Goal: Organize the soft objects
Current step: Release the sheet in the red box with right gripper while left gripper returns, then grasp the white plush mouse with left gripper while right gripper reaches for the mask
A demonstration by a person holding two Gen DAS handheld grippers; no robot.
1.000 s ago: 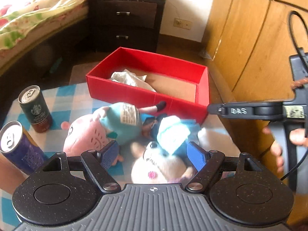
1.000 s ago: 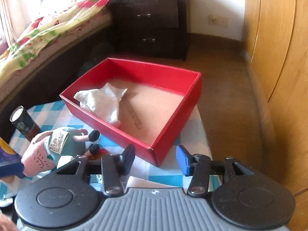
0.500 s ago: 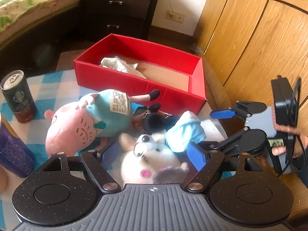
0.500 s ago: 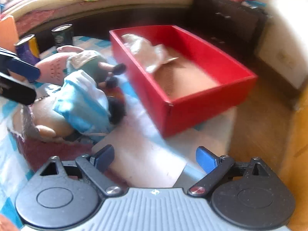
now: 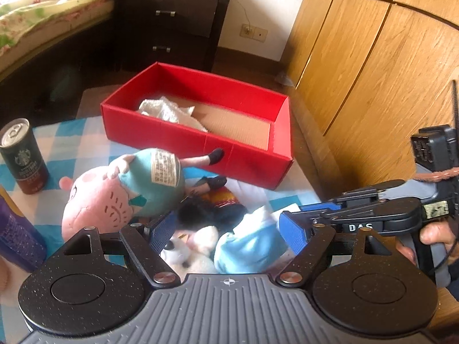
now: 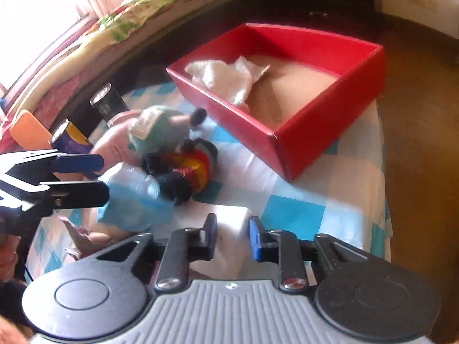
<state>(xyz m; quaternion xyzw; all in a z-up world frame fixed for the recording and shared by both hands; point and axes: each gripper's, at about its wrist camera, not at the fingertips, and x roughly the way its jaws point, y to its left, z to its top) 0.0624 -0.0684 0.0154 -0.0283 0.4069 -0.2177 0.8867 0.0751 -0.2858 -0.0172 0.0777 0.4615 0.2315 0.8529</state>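
Observation:
My left gripper (image 5: 226, 229) stands open astride a white plush dog (image 5: 189, 249) wearing a light-blue garment (image 5: 249, 240). Just beyond them lie a pink pig plush in a teal dress (image 5: 114, 197) and a dark-haired striped doll (image 5: 218, 200). Behind these sits the red box (image 5: 178, 137), holding a crumpled white cloth (image 5: 166, 109). My right gripper (image 6: 232, 238) comes in from the right, low over a white folded pad (image 6: 229, 220). Its jaws are closing to a narrow slit. The pad shows through the slit; whether it is pinched is unclear.
A Starbucks can (image 5: 23, 154) and a purple can (image 5: 14, 229) stand at the left on the blue-checked cloth (image 6: 292, 215). A wooden wardrobe (image 5: 373, 71) rises close on the right. A dark nightstand (image 5: 172, 25) and a bed lie beyond the box.
The right gripper swung down towards the white pad, and its jaws went from wide apart to nearly together. The left gripper stayed open over the white plush dog.

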